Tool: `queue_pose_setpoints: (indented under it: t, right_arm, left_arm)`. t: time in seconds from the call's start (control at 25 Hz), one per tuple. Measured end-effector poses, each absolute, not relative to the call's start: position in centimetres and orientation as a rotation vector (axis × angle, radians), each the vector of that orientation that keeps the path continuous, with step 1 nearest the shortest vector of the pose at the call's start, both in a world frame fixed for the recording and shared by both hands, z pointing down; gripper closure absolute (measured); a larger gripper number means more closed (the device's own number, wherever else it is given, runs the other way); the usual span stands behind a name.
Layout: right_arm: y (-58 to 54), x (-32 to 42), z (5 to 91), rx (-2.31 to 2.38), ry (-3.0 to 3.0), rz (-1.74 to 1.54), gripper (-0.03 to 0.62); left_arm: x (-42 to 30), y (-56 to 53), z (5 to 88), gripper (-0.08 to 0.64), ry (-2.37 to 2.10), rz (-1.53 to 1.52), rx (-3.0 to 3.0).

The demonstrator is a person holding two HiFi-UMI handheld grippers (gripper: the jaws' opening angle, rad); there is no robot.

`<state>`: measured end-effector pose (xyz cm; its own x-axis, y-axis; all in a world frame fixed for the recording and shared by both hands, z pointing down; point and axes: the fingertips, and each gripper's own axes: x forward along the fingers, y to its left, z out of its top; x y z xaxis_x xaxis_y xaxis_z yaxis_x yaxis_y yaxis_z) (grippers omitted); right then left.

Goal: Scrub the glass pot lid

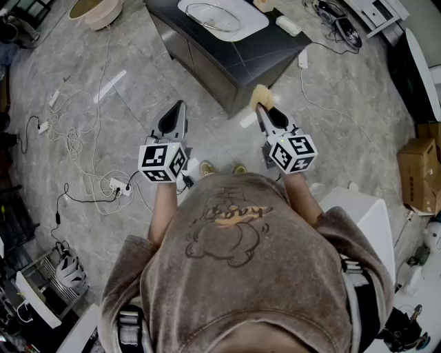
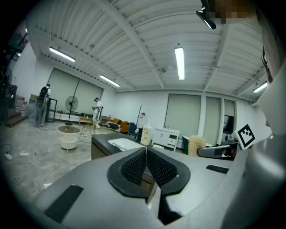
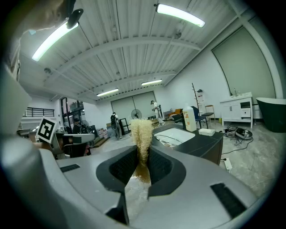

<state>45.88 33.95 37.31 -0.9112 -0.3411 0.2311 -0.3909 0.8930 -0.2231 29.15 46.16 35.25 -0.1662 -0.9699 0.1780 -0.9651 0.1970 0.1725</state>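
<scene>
The right gripper (image 1: pixel 261 109) clamps a fibrous scrubber (image 1: pixel 262 95); the left gripper (image 1: pixel 180 107) is pinched together, empty. The glass pot lid (image 1: pixel 212 16) seems to lie in the white tray (image 1: pixel 256 26) on the dark counter (image 1: pixel 227 65), well apart. Best to step closer, steady its rim, then scrub

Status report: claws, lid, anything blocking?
Left claw shut, empty. Right claw shut on tan fibrous scrubber. Clear glass pot lid on white tray, untouched. Nothing between.
</scene>
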Motion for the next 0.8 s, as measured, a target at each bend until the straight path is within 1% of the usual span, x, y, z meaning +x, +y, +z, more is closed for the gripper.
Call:
queue_pose_setpoints:
  t: [0.32, 0.8]
  right_arm:
    - [33.2, 41.9, 36.5, 0.531, -2.914, 0.411, 0.534]
    - [32.9, 36.1, 38.0, 0.543, -2.900, 0.431, 0.532]
  left_arm:
    - [26.4, 45.1, 35.2, 0.541, -2.216, -0.049, 1.874]
    - [20.8, 45.4, 37.1, 0.541, -2.188, -0.032, 1.887]
